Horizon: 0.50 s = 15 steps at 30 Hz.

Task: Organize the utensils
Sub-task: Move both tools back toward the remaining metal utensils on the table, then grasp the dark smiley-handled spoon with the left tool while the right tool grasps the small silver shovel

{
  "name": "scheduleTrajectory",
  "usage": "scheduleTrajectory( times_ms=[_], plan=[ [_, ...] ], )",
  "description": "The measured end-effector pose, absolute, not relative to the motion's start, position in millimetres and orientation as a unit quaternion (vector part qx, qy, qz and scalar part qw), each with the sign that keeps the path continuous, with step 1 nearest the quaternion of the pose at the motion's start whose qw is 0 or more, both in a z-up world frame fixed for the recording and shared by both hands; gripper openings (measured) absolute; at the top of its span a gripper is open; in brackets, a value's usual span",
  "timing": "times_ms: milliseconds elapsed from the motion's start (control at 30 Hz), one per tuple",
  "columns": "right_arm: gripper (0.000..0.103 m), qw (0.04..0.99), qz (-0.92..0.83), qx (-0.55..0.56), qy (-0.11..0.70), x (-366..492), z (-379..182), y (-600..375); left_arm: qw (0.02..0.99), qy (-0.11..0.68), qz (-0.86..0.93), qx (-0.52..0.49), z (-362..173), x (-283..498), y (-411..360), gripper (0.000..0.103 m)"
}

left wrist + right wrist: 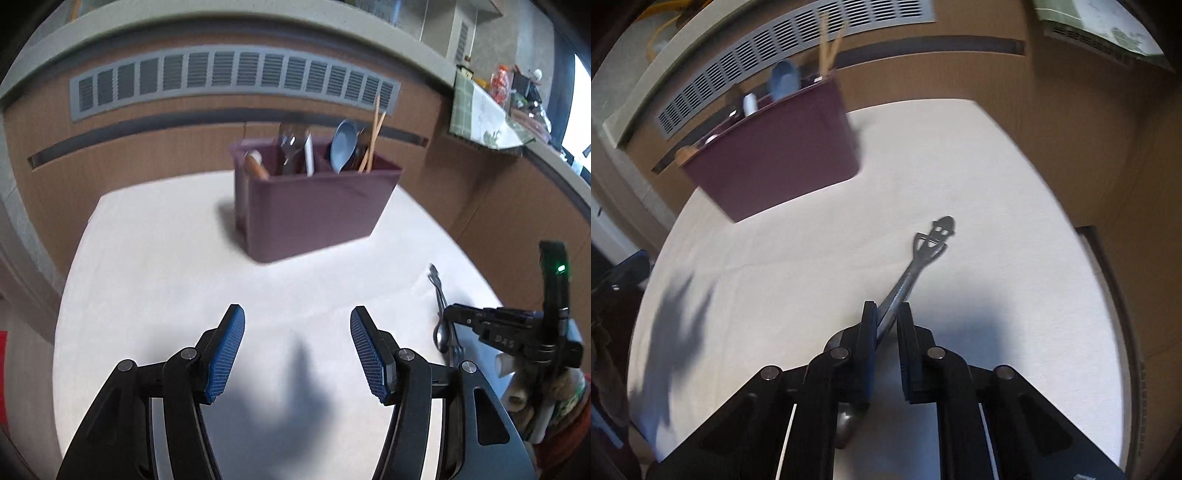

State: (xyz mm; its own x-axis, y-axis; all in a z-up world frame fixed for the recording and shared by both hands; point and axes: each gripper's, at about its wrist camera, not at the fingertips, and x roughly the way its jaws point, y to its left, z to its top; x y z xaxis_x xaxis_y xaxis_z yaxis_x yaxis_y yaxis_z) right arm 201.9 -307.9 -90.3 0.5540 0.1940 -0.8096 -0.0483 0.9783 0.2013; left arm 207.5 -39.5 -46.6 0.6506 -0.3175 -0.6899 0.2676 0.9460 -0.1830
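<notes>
A maroon utensil caddy (314, 206) stands at the far side of the white table (166, 277); it also shows in the right wrist view (775, 155). It holds a blue spoon (343, 146), chopsticks (373, 142), a clear utensil and a wooden handle. My left gripper (297, 350) is open and empty above the table. My right gripper (888, 325) is shut on the metal utensils (908, 280), a spoon with a fork, held by their handles with the decorated ends pointing forward. The right gripper (448, 314) and its utensils (441, 321) show at the right in the left wrist view.
Wood panelling with a grey vent grille (236, 77) runs behind the table. A counter with a green cloth (480, 114) and clutter stands at the far right. The table's right edge (1086, 236) is near a wooden panel.
</notes>
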Motion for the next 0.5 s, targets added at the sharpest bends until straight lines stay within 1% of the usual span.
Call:
scheduleTrajectory(
  times_ms=[200, 367, 500],
  plan=[
    [0.008, 0.875, 0.113, 0.05, 0.468, 177.6, -91.7, -279.5, 0.884, 0.429, -0.184, -0.012, -73.7, 197.1, -51.4, 0.06],
    [0.005, 0.875, 0.105, 0.073, 0.467, 169.3, -87.9, -311.8, 0.865, 0.441, -0.239, 0.024, -78.4, 193.5, -98.3, 0.06],
    [0.005, 0.877, 0.088, 0.07, 0.467, 172.5, -90.2, -335.0, 0.849, 0.443, -0.283, 0.063, -79.4, 192.9, -144.6, 0.06]
  ],
)
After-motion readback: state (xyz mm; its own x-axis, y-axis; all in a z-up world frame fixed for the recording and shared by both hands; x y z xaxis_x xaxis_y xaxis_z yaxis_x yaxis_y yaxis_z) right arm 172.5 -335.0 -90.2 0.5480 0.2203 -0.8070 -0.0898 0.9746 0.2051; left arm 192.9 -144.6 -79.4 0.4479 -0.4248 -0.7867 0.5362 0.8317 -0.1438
